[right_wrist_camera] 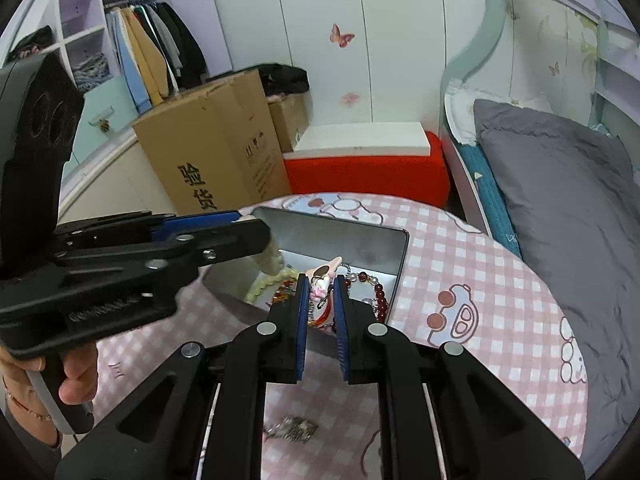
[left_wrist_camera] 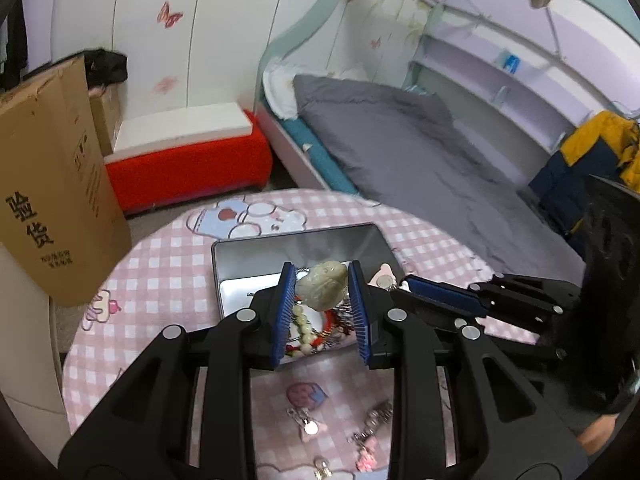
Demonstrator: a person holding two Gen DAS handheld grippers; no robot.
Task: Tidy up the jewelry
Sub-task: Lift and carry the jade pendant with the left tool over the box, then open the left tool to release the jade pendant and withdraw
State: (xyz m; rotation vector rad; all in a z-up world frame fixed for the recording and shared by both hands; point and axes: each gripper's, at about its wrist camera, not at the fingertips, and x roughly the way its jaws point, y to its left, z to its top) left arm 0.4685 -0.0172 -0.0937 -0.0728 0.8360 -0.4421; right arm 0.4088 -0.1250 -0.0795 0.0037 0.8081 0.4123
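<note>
Both grippers hovered above a round table [left_wrist_camera: 168,240] covered in pink checked cloth, whose curved far edge ended just short of a red bench [left_wrist_camera: 188,168] and a cardboard box [left_wrist_camera: 52,208], with a grey-covered bed [left_wrist_camera: 420,152] beyond it on the other side. A shallow metal tin [right_wrist_camera: 360,240] lay open near the table's middle, bare cloth showing on all visible sides of it.

The left gripper [left_wrist_camera: 322,292] stood at a narrow opening, its blue pads pressing on a pale green carved pendant [left_wrist_camera: 324,286] held over the tin, with a strand of pale beads [left_wrist_camera: 300,320] hanging below it towards the tin's floor. The right gripper [right_wrist_camera: 321,292] stood almost closed, clamped on a small pink rabbit charm [right_wrist_camera: 322,280], likewise above the tin.

Inside the tin lay a dark red bead bracelet [right_wrist_camera: 380,296], red cord and fine chains in a loose heap against the near wall; the far half of its floor showed bare metal.

On the cloth in front of the tin lay small clips [left_wrist_camera: 306,420] and a metal chain piece [left_wrist_camera: 374,420], apart from one another.
</note>
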